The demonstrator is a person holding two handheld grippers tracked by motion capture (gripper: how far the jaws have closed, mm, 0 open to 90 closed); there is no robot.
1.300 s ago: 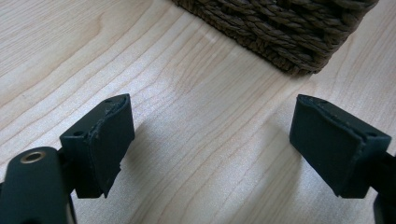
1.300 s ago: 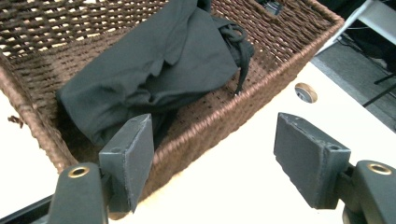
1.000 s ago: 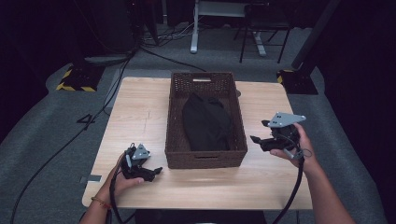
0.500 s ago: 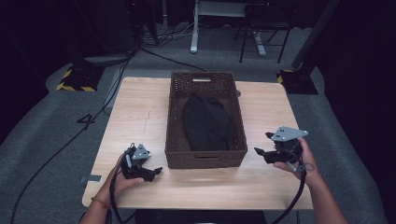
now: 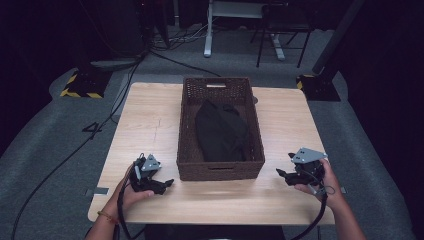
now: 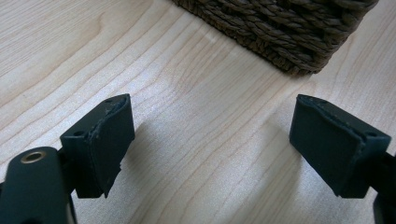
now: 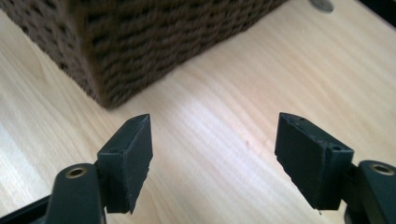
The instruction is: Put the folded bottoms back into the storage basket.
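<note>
A dark brown wicker basket (image 5: 220, 169) stands in the middle of the light wooden table (image 5: 150, 125), with a black cloth (image 5: 220, 131) lying inside it. My left gripper (image 5: 167, 183) rests on the table just left of the basket's near corner, open, with bare wood between its jaws (image 6: 210, 140). My right gripper (image 5: 281, 174) sits low over the table to the right of the basket's near right corner, open and empty (image 7: 212, 154). The basket's woven corner (image 7: 116, 56) is close in front of the right gripper's jaws, and its other near corner (image 6: 289, 37) lies beyond the left gripper's jaws.
The table's front edge (image 5: 210, 217) runs just behind both hands. A small round metal disc (image 7: 322, 4) lies on the table past the basket. Around the table is grey floor with cables (image 5: 65, 160), a desk frame and a chair base at the back.
My right gripper has come down toward the table and a little nearer the front edge, beside the basket's near right corner. The left gripper has stayed where it was.
</note>
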